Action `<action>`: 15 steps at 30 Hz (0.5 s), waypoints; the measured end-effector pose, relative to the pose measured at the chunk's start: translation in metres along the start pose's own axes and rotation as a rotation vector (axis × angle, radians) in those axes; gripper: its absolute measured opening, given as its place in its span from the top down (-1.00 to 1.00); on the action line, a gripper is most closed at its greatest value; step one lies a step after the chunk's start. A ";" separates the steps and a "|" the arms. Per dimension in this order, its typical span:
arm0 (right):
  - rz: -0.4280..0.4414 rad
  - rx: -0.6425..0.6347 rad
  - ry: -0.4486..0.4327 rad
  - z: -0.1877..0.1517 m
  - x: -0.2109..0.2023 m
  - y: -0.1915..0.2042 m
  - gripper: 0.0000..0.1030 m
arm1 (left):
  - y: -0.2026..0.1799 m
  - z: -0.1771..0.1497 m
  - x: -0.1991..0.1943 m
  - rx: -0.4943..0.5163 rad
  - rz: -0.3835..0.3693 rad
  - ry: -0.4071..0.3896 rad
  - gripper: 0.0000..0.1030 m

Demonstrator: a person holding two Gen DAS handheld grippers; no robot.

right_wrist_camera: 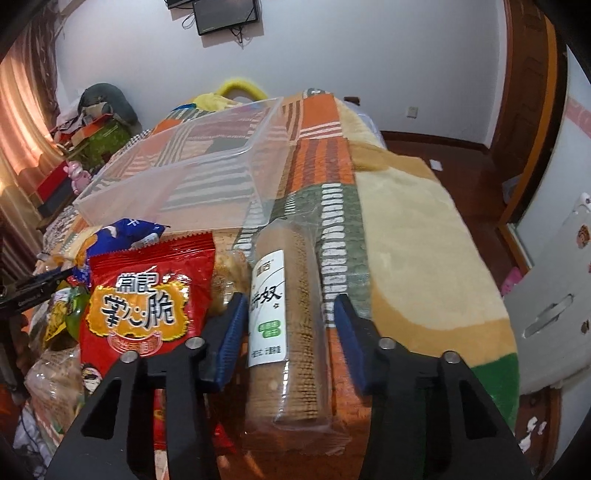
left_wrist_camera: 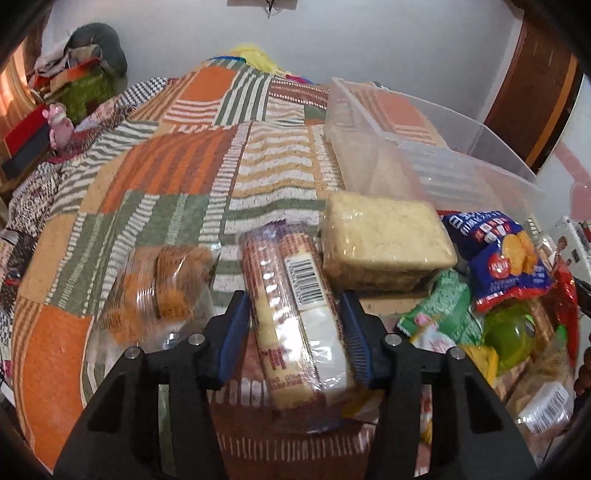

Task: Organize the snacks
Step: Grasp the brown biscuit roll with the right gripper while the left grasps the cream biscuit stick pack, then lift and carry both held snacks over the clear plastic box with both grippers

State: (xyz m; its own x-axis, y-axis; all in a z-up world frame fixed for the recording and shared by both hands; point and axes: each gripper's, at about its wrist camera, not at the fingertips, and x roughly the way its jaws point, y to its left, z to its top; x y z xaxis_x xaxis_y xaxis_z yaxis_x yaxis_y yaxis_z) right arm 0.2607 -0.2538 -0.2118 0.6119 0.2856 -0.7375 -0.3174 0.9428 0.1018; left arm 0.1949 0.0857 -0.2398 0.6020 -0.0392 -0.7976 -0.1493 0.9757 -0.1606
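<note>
Home bedroom: bed under orange-green patchwork quilt [left_wrist_camera: 177, 162], wall-mounted black television [right_wrist_camera: 226, 14] far, dark wooden door [right_wrist_camera: 532, 92] right.

One clear bin [right_wrist_camera: 221, 162], two biscuit rolls [left_wrist_camera: 295, 317] [right_wrist_camera: 288, 325], one red packet [right_wrist_camera: 144, 302].

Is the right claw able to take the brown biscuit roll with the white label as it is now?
Probably yes. The right claw is open and the brown biscuit roll already lies lengthwise between its fingers, with a gap on each side. The red snack bag sits just left of it but does not cover the roll.
</note>
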 end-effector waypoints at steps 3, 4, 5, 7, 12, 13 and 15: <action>-0.009 -0.028 0.018 -0.003 -0.004 0.002 0.31 | 0.002 -0.009 -0.001 0.017 0.005 0.023 0.08; -0.013 -0.035 0.023 -0.004 -0.004 0.001 0.31 | 0.003 -0.011 -0.001 0.023 0.005 0.026 0.08; -0.016 -0.044 0.034 -0.005 -0.004 0.001 0.31 | 0.004 -0.012 -0.001 0.025 0.001 0.024 0.08; -0.023 -0.056 0.041 -0.007 -0.001 0.001 0.31 | 0.005 -0.011 0.000 0.020 -0.005 0.025 0.08; -0.037 -0.040 0.022 -0.005 0.002 0.001 0.33 | 0.005 -0.003 0.006 0.014 0.012 0.006 0.08; -0.039 -0.036 0.017 -0.005 0.002 0.001 0.34 | 0.005 -0.003 0.007 0.015 0.012 0.005 0.08; -0.046 -0.030 0.007 -0.004 0.001 0.001 0.35 | 0.004 -0.002 0.006 0.026 0.013 0.000 0.11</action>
State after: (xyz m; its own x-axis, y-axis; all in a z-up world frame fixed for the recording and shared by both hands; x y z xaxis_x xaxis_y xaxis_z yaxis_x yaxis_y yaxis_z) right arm 0.2578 -0.2531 -0.2151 0.6213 0.2403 -0.7458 -0.3104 0.9494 0.0473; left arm 0.1968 0.0889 -0.2465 0.5998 -0.0264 -0.7997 -0.1366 0.9814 -0.1349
